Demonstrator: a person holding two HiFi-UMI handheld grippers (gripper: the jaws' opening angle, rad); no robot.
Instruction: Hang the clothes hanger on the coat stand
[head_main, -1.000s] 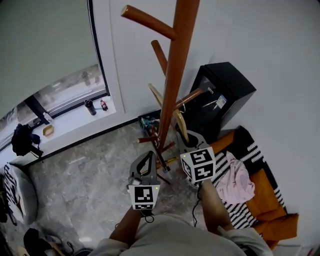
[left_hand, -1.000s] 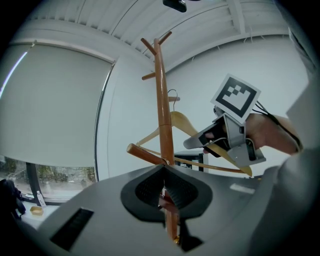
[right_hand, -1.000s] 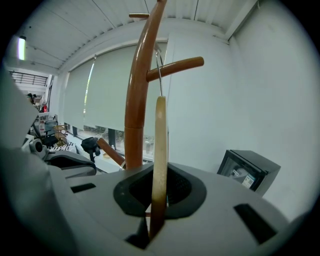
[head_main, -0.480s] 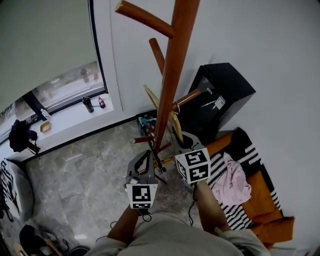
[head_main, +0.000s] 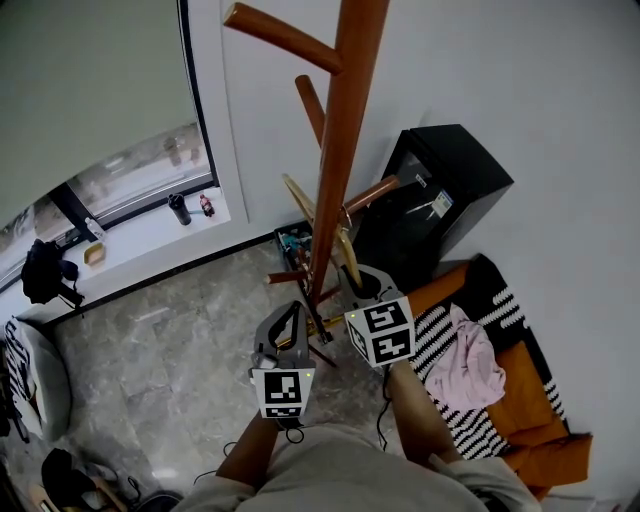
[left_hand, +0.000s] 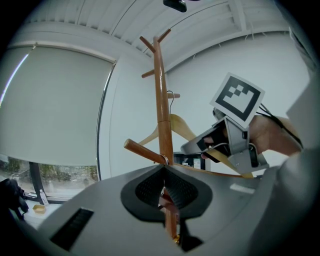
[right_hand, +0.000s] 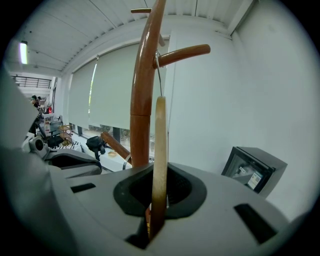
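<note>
The brown wooden coat stand (head_main: 335, 150) rises in front of me, with pegs that slant out from its pole. A pale wooden hanger (head_main: 298, 198) hangs close against the pole. My right gripper (head_main: 353, 273) is shut on the hanger's (right_hand: 160, 150) lower part. The hanger's wire hook (right_hand: 158, 75) reaches up to a peg (right_hand: 182, 51) right where that peg meets the pole. My left gripper (head_main: 296, 312) is low beside the pole, shut on a thin brown wooden piece (left_hand: 171, 220) that looks like one of the stand's low pegs. In the left gripper view the right gripper (left_hand: 220, 145) grips the hanger (left_hand: 182, 127).
A black cabinet (head_main: 440, 190) stands against the white wall to the right of the stand. An orange and striped cushion (head_main: 510, 400) with a pink cloth (head_main: 470, 365) lies on the floor at right. A window sill (head_main: 140, 235) with small bottles runs at left. A dark bag (head_main: 45, 275) sits at far left.
The right gripper and hanger have shifted slightly left, closer to the pole. The left gripper has stayed where it was.
</note>
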